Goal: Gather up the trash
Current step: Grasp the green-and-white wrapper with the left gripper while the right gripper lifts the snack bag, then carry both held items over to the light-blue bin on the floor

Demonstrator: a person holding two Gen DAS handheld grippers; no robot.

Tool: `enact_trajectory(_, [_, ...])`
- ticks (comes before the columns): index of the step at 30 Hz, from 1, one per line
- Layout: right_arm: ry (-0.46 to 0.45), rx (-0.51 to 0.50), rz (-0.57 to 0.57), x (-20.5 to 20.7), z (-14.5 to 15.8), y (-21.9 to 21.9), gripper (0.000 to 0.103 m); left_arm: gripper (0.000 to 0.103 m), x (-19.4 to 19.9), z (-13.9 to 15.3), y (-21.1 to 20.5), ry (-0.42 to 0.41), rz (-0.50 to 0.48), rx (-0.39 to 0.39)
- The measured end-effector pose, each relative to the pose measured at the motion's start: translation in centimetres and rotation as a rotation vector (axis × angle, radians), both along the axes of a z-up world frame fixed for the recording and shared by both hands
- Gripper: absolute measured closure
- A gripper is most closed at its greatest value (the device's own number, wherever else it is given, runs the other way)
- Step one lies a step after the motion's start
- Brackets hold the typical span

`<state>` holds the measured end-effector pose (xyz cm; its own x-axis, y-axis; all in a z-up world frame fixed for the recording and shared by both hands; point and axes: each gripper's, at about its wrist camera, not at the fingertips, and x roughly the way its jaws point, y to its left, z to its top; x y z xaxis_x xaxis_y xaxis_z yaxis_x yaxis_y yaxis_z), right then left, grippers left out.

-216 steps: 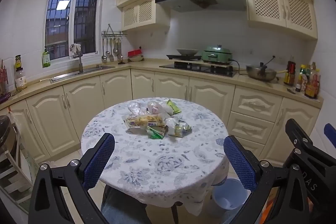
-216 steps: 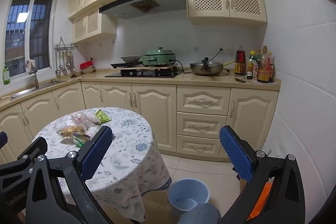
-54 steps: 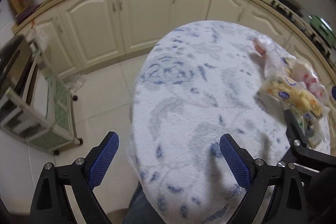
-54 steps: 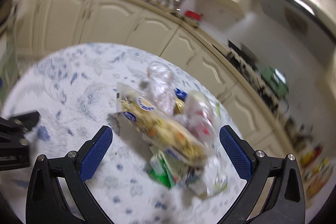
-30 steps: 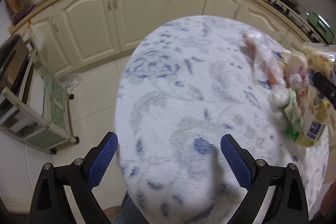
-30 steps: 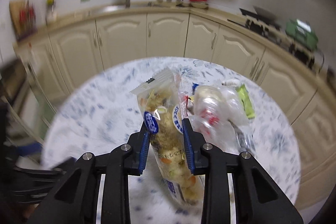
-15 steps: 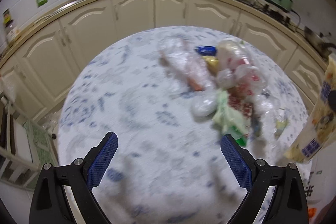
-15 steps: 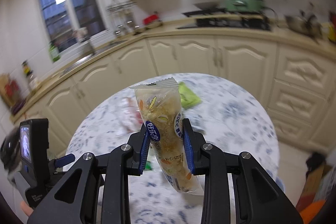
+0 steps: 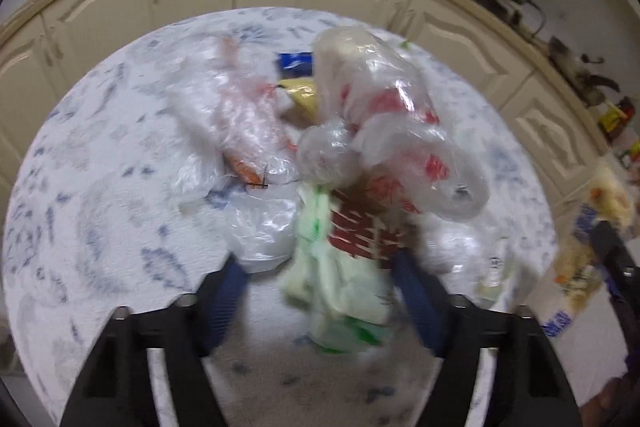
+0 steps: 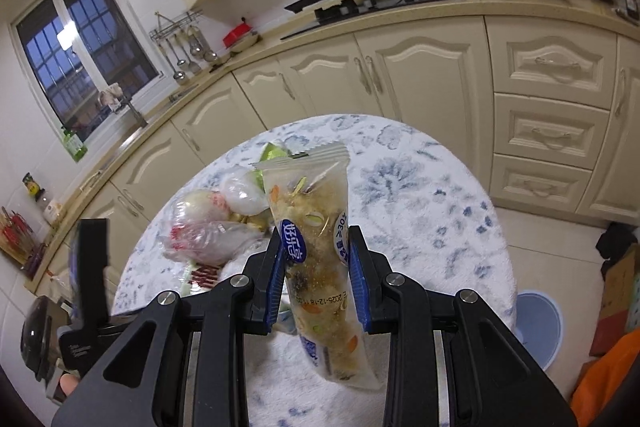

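I had the right gripper (image 10: 316,281) clamped on a clear snack packet (image 10: 318,247) of yellowish mix, its pads pressing both sides at about mid-length, the packet lifted clear of the round table (image 10: 440,195) and hanging upright over the edge nearest me. That made 1 piece of trash picked; the rest still lay heaped around the table's centre. The left gripper (image 9: 320,291) hung over that heap from the near side, and its jaws had just been closing, from wide to roughly half, around a pale green wrapper (image 9: 340,291) lying at the heap's near edge. The view there was blurred, so I could not tell whether the pads had met the wrapper; I judged them not yet pressing it. Just beyond it sat a red-printed wrapper (image 9: 360,227), crumpled clear plastic bags (image 9: 380,115), and a small blue packet (image 9: 296,64) toward the far edge. So the step in hand, as I read it, was the 2nd pick. The next move called for finishing the squeeze on the green wrapper alone, without pinching the tablecloth (image 9: 100,187) or dragging the neighbouring bag, then lifting. The blue bin (image 10: 538,323) stood on the floor beside the table's right edge, and both pieces would need carrying there.
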<state>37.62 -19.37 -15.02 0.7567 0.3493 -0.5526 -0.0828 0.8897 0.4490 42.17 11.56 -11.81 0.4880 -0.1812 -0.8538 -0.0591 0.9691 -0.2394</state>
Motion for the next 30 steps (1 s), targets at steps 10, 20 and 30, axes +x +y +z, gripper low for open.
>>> enact_trajectory(10, [-0.005, -0.008, 0.014, -0.7, 0.5, 0.5, 0.073, 0.083, -2.3, 1.8, 0.0, -0.043, -0.035, 0.052])
enact_trajectory(20, [-0.019, 0.016, 0.005, -3.7, 1.7, -0.1, 0.073, 0.083, -8.4, 6.0, -2.1, -0.162, -0.041, 0.123])
enact_trajectory(30, [-0.061, 0.034, -0.061, -7.3, 3.3, -3.3, 0.073, 0.083, -12.6, 8.2, -5.7, -0.227, -0.117, 0.134])
